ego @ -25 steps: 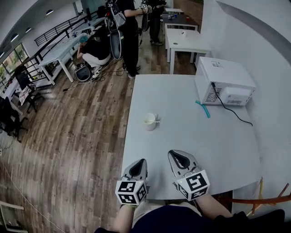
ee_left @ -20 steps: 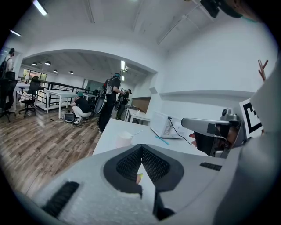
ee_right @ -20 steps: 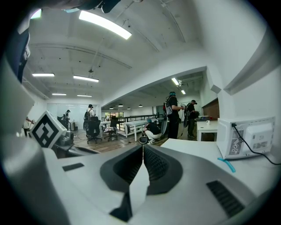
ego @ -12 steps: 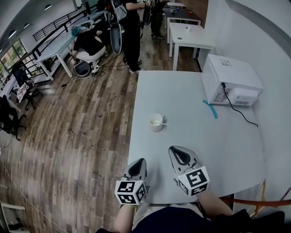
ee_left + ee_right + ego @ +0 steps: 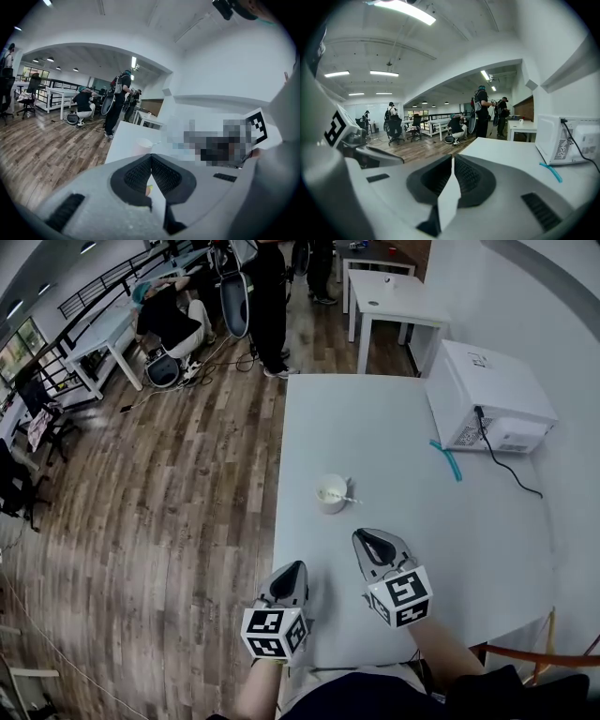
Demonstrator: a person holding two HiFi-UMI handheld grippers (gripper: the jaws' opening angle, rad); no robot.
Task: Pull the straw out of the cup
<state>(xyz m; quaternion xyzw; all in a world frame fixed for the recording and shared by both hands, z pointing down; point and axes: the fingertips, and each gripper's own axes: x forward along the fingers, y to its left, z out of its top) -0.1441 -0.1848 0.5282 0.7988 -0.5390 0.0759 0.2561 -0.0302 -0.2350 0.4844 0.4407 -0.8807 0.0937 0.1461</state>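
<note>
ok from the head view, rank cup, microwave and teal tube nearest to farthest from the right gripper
1. cup, just ahead, slightly left of the right gripper
2. teal tube, farther ahead to the right
3. microwave, beyond it, far right

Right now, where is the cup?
In the head view, the cup sits on the white table, in its left half, just ahead of the right gripper and well left of the microwave.

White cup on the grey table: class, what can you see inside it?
Inside the white cup a thin pale straw leans out over the rim. Its lower end and any liquid cannot be made out.
</note>
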